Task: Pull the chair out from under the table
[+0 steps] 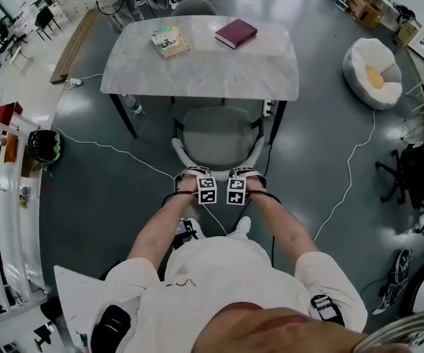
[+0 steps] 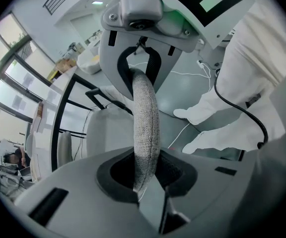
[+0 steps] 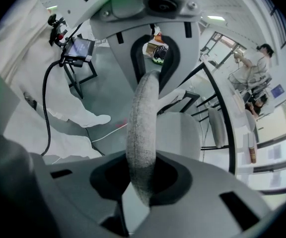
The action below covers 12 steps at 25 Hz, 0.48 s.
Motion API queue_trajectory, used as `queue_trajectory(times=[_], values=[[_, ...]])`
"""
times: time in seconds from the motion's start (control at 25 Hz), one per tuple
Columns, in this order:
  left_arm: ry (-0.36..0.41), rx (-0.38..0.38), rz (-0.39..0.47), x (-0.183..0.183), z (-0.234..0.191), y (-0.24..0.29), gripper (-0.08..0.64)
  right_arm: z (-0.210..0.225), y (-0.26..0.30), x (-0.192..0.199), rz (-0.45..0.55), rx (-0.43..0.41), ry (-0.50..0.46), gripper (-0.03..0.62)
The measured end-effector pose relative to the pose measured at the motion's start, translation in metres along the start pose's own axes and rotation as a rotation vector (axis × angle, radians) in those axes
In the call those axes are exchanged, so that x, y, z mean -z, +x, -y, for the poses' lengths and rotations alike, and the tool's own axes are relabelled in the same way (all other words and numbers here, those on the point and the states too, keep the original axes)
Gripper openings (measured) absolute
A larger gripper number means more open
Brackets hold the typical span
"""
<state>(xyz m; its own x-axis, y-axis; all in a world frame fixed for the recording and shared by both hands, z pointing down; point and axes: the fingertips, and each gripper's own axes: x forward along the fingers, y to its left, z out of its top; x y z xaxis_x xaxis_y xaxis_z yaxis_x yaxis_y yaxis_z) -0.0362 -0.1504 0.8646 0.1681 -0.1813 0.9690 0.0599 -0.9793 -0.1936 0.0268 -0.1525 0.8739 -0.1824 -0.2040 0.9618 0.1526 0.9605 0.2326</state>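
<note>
Showing the grey chair (image 1: 219, 132) seen from above, the head view placed its seat just before the near edge of the marble tabletop (image 1: 197, 70), between the two dark near legs, with the backrest turned toward the person. The left tool (image 1: 191, 175) and the right tool (image 1: 247, 175) sat side by side on the top rim of the backrest, both pointing steeply down, their marker cubes almost touching.

In the left gripper view, the left tool's jaws were drawn in on the fabric-covered backrest rim (image 2: 145, 125), the dark pads pinching it from both sides. The right gripper view showed the same for the right tool: its jaws were clamped on the rim, which ran up between them. Each gripper view also showed the other tool gripping the rim farther along.

A green book (image 1: 170, 40) and a maroon book (image 1: 235, 33) lay well apart on the tabletop. A white cable (image 1: 348, 175) trailed over the grey floor (image 1: 101, 197), and a white beanbag (image 1: 374, 72) stood to the right.
</note>
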Motion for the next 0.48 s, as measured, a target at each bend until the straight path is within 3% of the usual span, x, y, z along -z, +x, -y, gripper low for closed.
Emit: queue_trajectory(times=[0.48], values=[[-0.019, 0.004, -0.009, -0.005, 0.042, -0.007, 0.075, -0.043, -0.008, -0.008, 0.001, -0.015, -0.004, 0.084]])
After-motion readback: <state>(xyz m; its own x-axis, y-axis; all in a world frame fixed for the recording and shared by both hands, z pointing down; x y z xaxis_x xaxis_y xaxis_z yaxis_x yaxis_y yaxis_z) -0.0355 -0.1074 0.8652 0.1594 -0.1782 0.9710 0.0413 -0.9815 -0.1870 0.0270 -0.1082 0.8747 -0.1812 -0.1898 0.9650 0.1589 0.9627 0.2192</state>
